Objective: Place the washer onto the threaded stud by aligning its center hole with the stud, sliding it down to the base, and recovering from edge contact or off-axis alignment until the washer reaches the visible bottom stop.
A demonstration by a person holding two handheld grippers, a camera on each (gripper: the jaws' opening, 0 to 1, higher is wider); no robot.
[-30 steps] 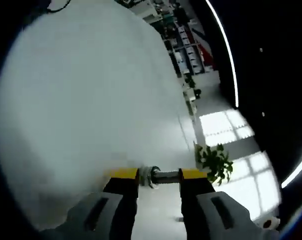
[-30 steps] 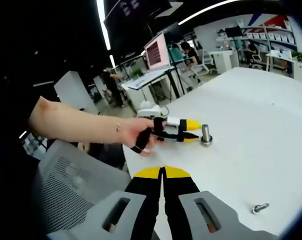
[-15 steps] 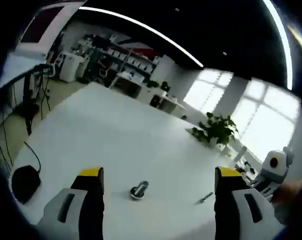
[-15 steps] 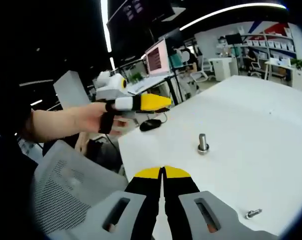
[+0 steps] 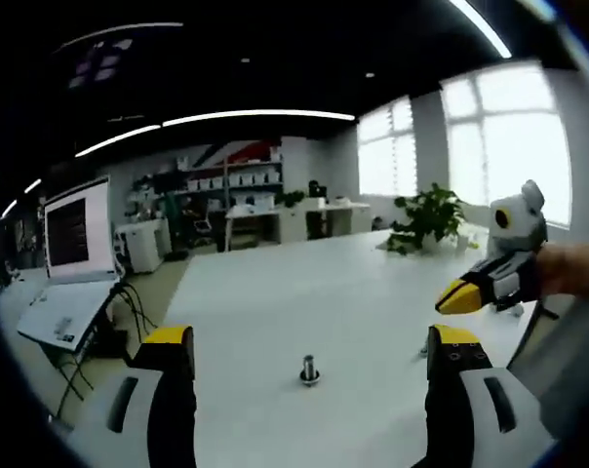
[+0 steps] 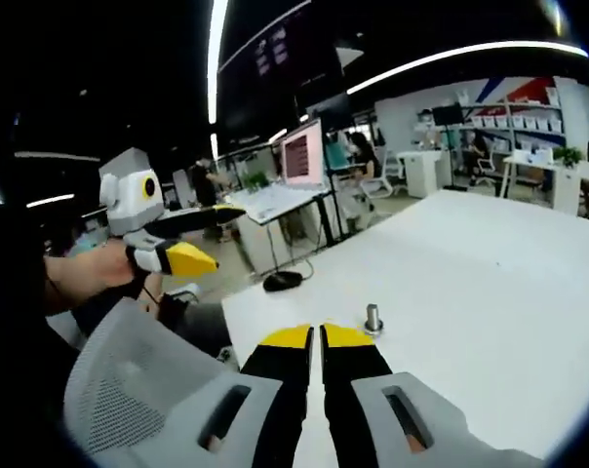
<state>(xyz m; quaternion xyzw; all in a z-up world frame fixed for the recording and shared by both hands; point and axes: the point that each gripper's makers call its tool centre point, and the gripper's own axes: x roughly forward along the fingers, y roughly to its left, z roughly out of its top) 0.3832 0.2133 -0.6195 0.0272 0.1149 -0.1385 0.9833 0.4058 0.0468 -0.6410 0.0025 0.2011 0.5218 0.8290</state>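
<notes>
An open-plan office is spreading out behind a broad white table, with shelving along the far wall and a potted plant sitting by the windows. In the left gripper view, the left gripper is hovering with its jaws wide apart, and the threaded stud is standing upright on the table between them, a washer-like ring showing at its base. The right gripper is entering from the right.

In the right gripper view, the right gripper is holding its jaws closed on nothing. The threaded stud is standing just beyond the tips. The left gripper is hanging above a grey mesh chair, jaws apart. A monitor is glowing behind.
</notes>
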